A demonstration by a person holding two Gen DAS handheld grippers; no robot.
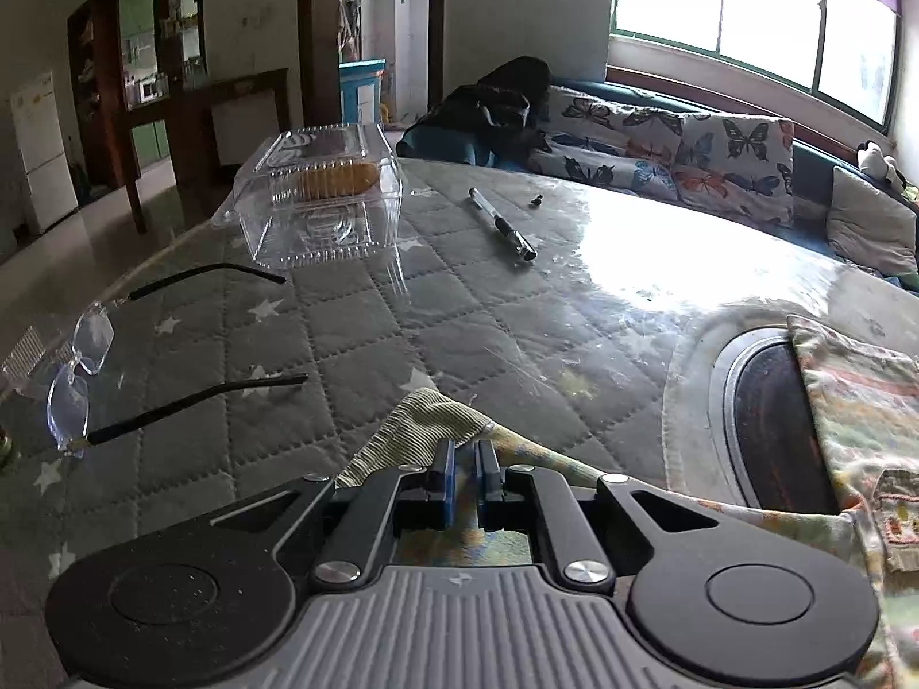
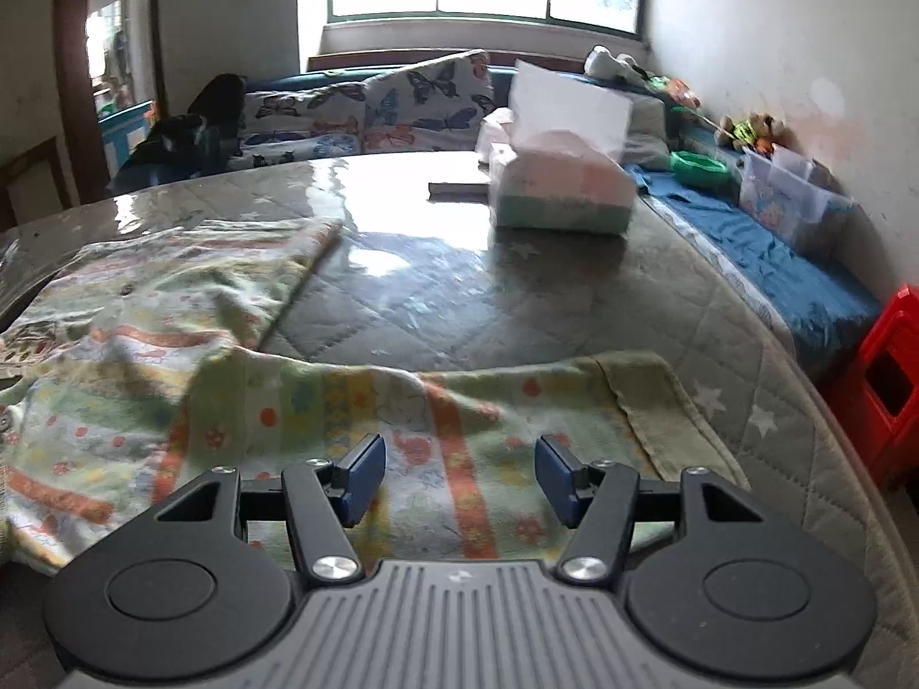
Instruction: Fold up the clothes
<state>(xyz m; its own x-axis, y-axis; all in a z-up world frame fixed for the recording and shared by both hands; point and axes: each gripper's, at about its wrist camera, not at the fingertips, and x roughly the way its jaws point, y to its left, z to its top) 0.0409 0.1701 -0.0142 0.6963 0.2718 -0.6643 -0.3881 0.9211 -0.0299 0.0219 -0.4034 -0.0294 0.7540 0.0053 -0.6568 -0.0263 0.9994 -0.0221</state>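
Note:
A small pastel garment [image 2: 172, 339] with orange stripes and flower prints lies spread on the quilted table. My left gripper [image 1: 465, 453] is shut on its green ribbed cuff [image 1: 413, 430], held just above the table; the rest of the garment [image 1: 861, 402] trails off to the right. My right gripper [image 2: 459, 459] is open and empty, its blue pads [image 2: 367, 471] hovering over a sleeve or leg of the garment that ends in a green cuff [image 2: 660, 402].
Glasses [image 1: 80, 367], a clear plastic box [image 1: 321, 195] and a pen [image 1: 502, 225] lie on the table [image 1: 459, 310] ahead of the left gripper. A dark round inset [image 1: 769, 425] is at right. A tissue box [image 2: 563, 184] stands ahead of the right gripper; a red stool [image 2: 884, 379] is beside the table.

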